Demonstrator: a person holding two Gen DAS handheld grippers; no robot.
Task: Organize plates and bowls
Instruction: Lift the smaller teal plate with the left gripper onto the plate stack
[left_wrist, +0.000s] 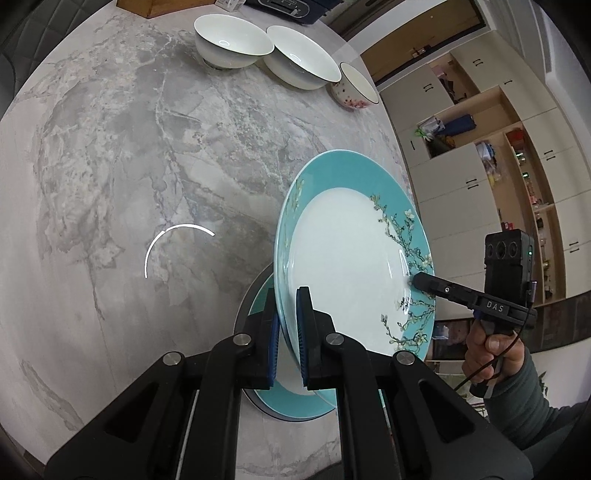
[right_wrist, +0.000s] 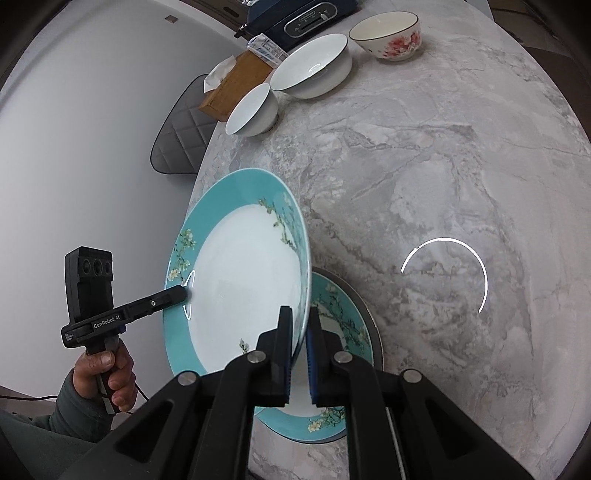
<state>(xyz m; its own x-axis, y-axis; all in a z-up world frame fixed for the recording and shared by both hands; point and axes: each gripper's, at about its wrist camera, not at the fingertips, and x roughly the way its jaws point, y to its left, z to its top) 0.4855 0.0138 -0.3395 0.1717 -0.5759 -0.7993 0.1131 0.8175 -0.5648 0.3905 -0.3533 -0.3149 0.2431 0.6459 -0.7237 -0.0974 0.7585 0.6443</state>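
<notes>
Here, your left gripper is clamped on the near rim of a teal plate, rim pinched between the blue pads. Your right gripper is clamped on the opposite rim of the same plate; its tip shows in the left view at the flowered border.

Items on the marble table:
- Teal plate, white centre, blossom-branch border: held off the table, tilted, between both grippers.
- Second teal plate, same pattern: flat on a dark-rimmed disc, directly under the held one.
- Two white bowls: far side, just beside each other.
- Small floral bowl: next to them, near the table edge.
- Tissue box and dark appliance: behind the bowls.

Your hand grips the right handle.
</notes>
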